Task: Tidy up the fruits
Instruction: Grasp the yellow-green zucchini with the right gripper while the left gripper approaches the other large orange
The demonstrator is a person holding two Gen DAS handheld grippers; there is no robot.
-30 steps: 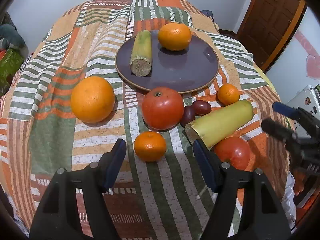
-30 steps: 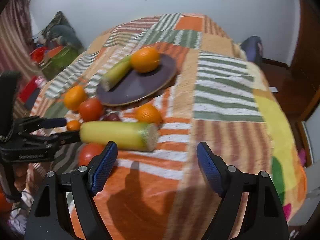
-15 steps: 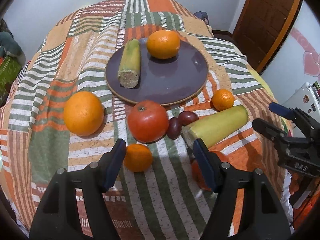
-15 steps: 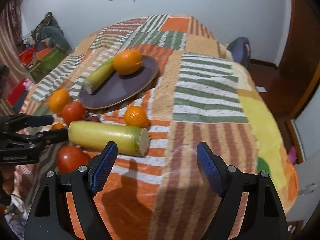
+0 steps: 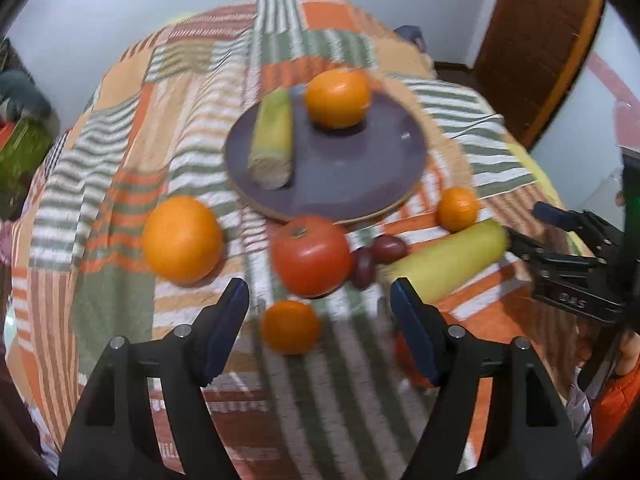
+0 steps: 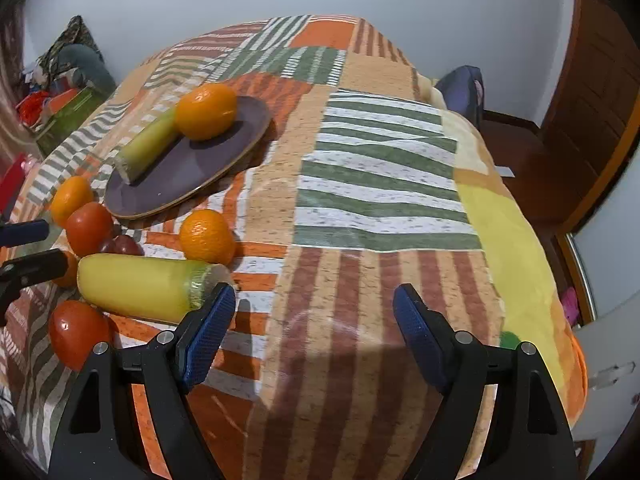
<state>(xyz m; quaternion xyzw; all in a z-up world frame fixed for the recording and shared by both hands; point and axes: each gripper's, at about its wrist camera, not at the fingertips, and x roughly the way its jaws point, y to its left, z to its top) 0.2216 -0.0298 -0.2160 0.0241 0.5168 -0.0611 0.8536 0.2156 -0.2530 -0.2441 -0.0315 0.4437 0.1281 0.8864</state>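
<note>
only the right wrist view shows the second tomato whole.

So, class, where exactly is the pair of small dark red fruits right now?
In the left wrist view the dark red fruits lie on the patchwork cloth, just below the purple plate, wedged between the big tomato and the yellow squash.

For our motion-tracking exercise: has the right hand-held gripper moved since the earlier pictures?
Yes. The right hand-held gripper has drawn closer to the yellow gourd; one finger is now beside its cut end.
</note>
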